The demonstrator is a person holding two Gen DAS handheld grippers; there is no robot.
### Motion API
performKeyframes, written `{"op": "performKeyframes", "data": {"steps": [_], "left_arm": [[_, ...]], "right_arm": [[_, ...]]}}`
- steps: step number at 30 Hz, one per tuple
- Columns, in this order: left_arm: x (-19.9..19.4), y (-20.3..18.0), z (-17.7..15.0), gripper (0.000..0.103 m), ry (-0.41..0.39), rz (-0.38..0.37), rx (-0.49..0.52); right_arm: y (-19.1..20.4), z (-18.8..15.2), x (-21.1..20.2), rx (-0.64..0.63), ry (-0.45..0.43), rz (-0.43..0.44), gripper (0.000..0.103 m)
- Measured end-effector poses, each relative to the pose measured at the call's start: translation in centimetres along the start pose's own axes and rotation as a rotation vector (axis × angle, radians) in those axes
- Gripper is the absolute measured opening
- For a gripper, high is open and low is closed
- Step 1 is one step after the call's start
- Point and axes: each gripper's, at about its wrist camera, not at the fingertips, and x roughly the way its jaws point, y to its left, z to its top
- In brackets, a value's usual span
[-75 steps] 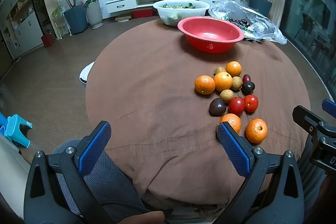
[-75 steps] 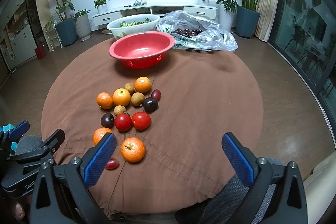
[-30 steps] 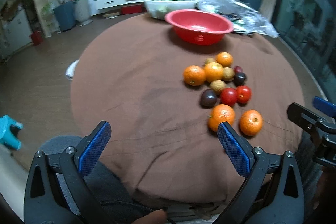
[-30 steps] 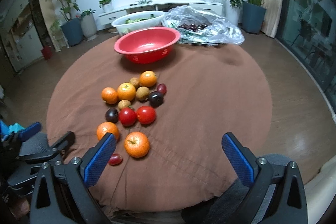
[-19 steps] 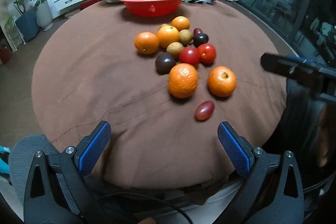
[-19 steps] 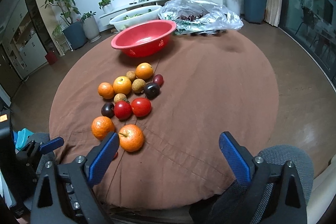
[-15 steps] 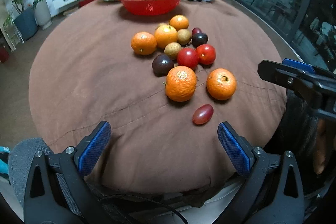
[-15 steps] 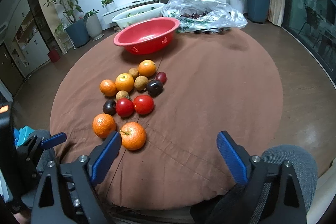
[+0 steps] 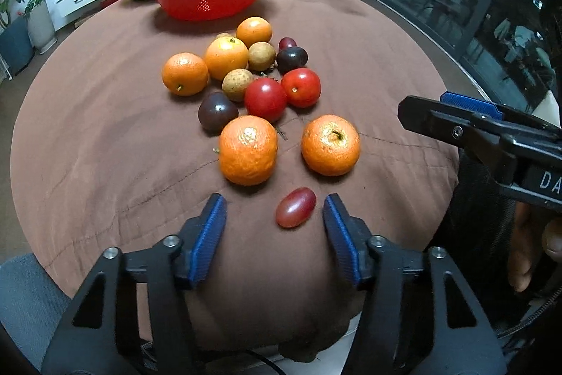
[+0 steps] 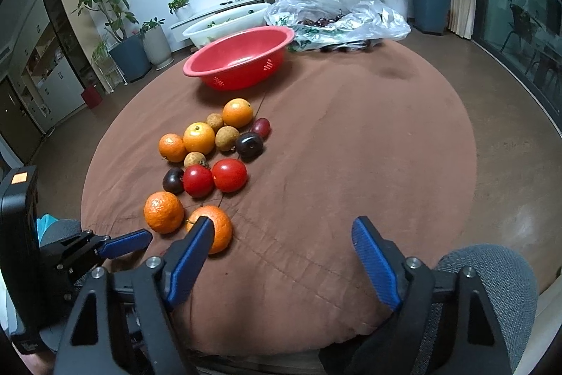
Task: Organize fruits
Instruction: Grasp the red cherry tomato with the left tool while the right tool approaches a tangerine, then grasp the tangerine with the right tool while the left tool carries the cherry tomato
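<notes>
A cluster of fruit lies on the brown tablecloth: several oranges, two red tomatoes [image 9: 282, 92], dark plums and small brown longans. A small red grape [image 9: 295, 207] lies nearest me. My left gripper [image 9: 274, 213] is open, low over the cloth, with the grape between its blue pads near the right one. Two mandarins [image 9: 248, 154] [image 9: 331, 144] sit just beyond it. My right gripper [image 10: 281, 234] is open and empty near the table's front edge; its left finger covers part of a mandarin [image 10: 216, 231]. The grape is hidden in the right wrist view.
A red colander bowl [image 10: 242, 57] stands at the back of the round table [image 10: 386, 143]. Behind it are a white tub [image 10: 224, 23] of greens and a plastic bag [image 10: 337, 16] with dark fruit. My right gripper shows at the right in the left wrist view [image 9: 456, 122].
My left gripper has swung right, dropped toward the cloth and narrowed its opening around the red grape. My right gripper has risen slightly and narrowed a little.
</notes>
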Motion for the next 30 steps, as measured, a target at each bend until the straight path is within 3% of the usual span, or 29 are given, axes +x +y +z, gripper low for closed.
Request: {"op": "performKeyframes", "data": {"steps": [4,7,11,18,30], "left_arm": [[0.1,-0.2,0.0,0.046,0.0,0.008,0.045],[-0.1,-0.9,0.0,0.029,0.001,-0.019,0.089],[0.0,-2.2,-0.2,0.024,-0.005,-0.002,0.17],[0.1,-1.8,-0.2,0.019,-0.009,-0.018,0.174],[-1.6,0.1,-1.0,0.019,-0.033,-0.102,0.092]], "right_arm": [[-0.1,0.0,0.1,0.001,0.002,0.001,0.081],[-0.1,-0.1,0.1,0.0,0.004,0.002,0.08],[-0.1,-0.1,0.3,-0.007,0.007,0.004,0.078],[0.1,-0.2,0.5,-0.011,0.009,0.003,0.077],[1.5,0.1,1.7,-0.048,0.042,0.046,0.069]]}}
